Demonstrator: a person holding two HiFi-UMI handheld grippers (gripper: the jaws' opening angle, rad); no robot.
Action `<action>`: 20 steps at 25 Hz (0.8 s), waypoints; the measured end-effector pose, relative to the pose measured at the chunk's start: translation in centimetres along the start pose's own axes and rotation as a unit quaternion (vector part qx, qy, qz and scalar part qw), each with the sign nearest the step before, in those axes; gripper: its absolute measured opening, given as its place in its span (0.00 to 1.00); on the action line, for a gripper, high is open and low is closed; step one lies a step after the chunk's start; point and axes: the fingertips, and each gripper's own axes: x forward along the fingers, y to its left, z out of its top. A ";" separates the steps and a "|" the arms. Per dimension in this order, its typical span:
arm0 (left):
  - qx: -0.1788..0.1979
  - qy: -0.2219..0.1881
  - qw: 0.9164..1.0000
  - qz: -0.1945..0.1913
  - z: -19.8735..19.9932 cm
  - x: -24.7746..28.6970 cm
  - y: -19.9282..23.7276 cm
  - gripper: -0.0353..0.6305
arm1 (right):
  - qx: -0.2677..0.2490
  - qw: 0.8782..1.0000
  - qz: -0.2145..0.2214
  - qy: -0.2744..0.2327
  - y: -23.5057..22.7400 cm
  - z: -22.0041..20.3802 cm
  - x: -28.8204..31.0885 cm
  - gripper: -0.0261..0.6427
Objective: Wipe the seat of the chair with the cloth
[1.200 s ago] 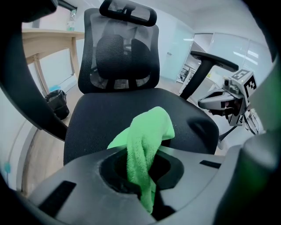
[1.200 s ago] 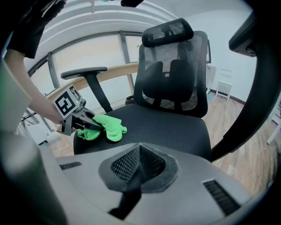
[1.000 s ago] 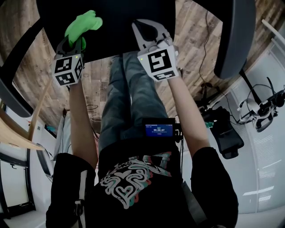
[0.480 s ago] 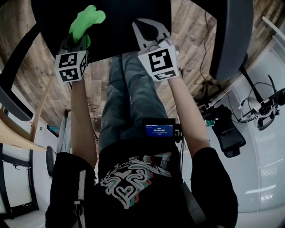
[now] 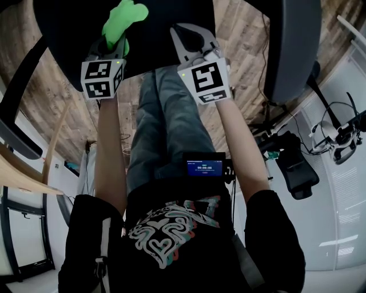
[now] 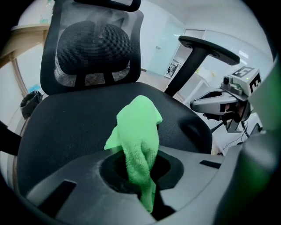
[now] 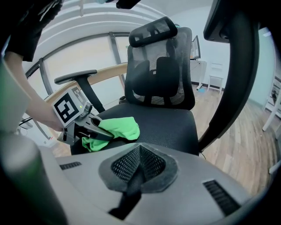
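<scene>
The black chair seat (image 5: pixel 163 31) fills the top of the head view. A bright green cloth (image 5: pixel 124 16) rests on the seat's left part, and my left gripper (image 5: pixel 114 43) is shut on its near end. In the left gripper view the cloth (image 6: pixel 138 127) bunches up out of the closed jaws over the seat (image 6: pixel 66 127). My right gripper (image 5: pixel 191 41) hovers over the seat's front middle, shut and holding nothing. The right gripper view shows its meshed pads (image 7: pixel 153 162) together, with the cloth (image 7: pixel 118 127) and the left gripper (image 7: pixel 94 131) to the left on the seat (image 7: pixel 162 123).
The mesh backrest (image 6: pixel 94 48) rises behind the seat. Armrests stand on both sides (image 5: pixel 297 46) (image 5: pixel 17 114). My legs (image 5: pixel 166 126) are against the seat's front edge. Another office chair (image 5: pixel 294 166) and a curved wooden desk edge (image 5: pixel 23 171) are nearby.
The left gripper has slid the cloth to the right and farther onto the seat. The right gripper has stayed in place.
</scene>
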 end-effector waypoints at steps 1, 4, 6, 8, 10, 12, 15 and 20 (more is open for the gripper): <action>0.001 -0.001 1.000 -0.003 0.1 0.1 -0.2 0.09 | 0.004 1.000 -0.001 0.001 -0.1 0.0 0.0 0.04; 0.005 -0.002 1.000 -0.014 0.5 0.7 -0.8 0.09 | 0.013 1.000 -0.005 0.003 -0.5 0.0 -0.2 0.04; 0.010 -0.001 1.000 -0.023 0.9 1.2 -1.4 0.09 | 0.016 1.000 -0.008 -0.003 -0.9 -0.1 -0.2 0.04; 0.016 0.000 0.999 -0.033 1.4 1.7 -2.2 0.09 | 0.020 1.000 -0.012 -0.004 -1.1 -0.3 -0.3 0.04; 0.025 0.000 0.999 -0.045 1.8 2.2 -3.2 0.09 | 0.026 1.000 -0.015 -0.002 -1.3 -0.6 -0.5 0.04; 0.036 0.000 0.998 -0.059 2.2 2.8 -4.4 0.09 | 0.036 0.999 -0.020 -0.002 -1.7 -0.9 -0.7 0.04; 0.046 -0.001 0.996 -0.077 2.9 3.6 -6.2 0.09 | 0.047 0.999 -0.027 -0.003 -2.2 -1.2 -1.0 0.04; 0.054 -0.002 0.994 -0.099 3.6 4.5 -8.4 0.09 | 0.053 0.998 -0.034 -0.002 -2.6 -1.8 -1.5 0.04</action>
